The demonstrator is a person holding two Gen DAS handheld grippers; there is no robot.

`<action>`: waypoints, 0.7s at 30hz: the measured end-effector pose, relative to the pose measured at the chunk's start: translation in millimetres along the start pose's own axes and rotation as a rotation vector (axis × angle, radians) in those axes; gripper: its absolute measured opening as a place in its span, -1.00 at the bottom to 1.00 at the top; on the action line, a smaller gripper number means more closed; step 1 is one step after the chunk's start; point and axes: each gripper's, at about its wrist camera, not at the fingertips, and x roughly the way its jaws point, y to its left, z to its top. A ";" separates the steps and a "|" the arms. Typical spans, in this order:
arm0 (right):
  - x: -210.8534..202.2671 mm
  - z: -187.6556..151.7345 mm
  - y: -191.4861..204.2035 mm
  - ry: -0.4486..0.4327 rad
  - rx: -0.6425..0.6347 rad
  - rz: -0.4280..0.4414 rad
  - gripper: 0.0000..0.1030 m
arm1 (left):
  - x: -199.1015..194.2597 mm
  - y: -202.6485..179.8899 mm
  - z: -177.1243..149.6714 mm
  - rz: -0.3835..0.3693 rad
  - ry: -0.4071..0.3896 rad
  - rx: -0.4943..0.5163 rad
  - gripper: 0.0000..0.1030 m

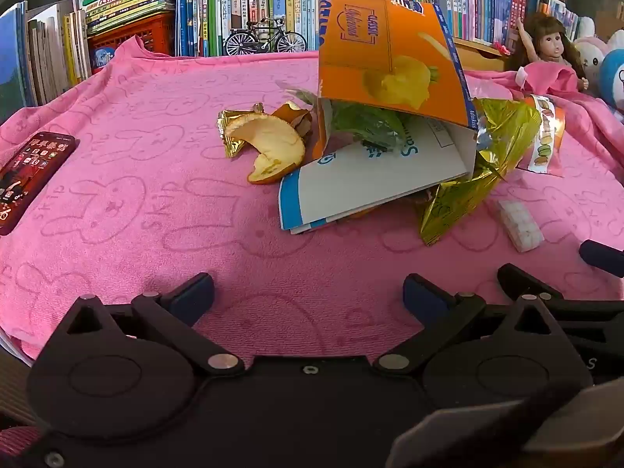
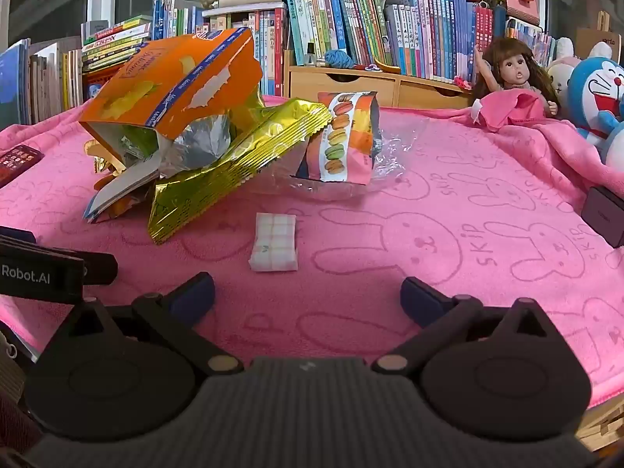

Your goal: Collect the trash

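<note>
On the table: pink towel (image 1: 136, 202) printed with rabbit outlines, spread across the whole top.
Trash heap: sits mid-towel, ahead of both grippers.
Orange carton (image 1: 390, 62): torn open, tipped over the heap, its mouth facing down toward the towel; green wrapper stuff shows inside.
White-and-blue paper (image 1: 351, 183): lies flat under the carton, one corner sticking out toward the near edge.
Orange peel (image 1: 273, 148): curled, just left of the carton, touching a scrap of gold foil (image 1: 230, 132).
Gold snack bag (image 2: 234, 160): crumpled, leaning against the carton's right side.
Macaron packet (image 2: 343, 136): upright-ish behind the gold bag, on a sheet of clear film (image 2: 394, 144).
Folded tissue (image 2: 275, 241): white, checked, lying alone on the towel, apart from the heap and nearest the right gripper.
Left gripper (image 1: 308, 296): jaws spread wide, nothing between them, low over bare towel short of the heap.
Right gripper (image 2: 308, 294): jaws also spread wide and empty, tissue just ahead of the gap.
Phone (image 1: 27, 175): screen lit, far left of the towel, well apart from the trash.
Doll (image 2: 514, 74): far right, at the towel's back edge, beside plush toys (image 2: 596, 93).
Backdrop: rows of books (image 2: 390, 31); a model bicycle (image 1: 265, 39) stands before them.
</note>
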 end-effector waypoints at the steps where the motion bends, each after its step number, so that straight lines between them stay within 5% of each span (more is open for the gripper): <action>1: 0.1 0.2 0.0 0.003 0.000 0.000 1.00 | 0.0 0.0 0.0 0.000 0.001 0.000 1.00; 21: 1.1 1.0 -0.2 0.009 -0.001 0.000 1.00 | 2.2 0.7 -3.2 0.002 0.001 0.005 1.00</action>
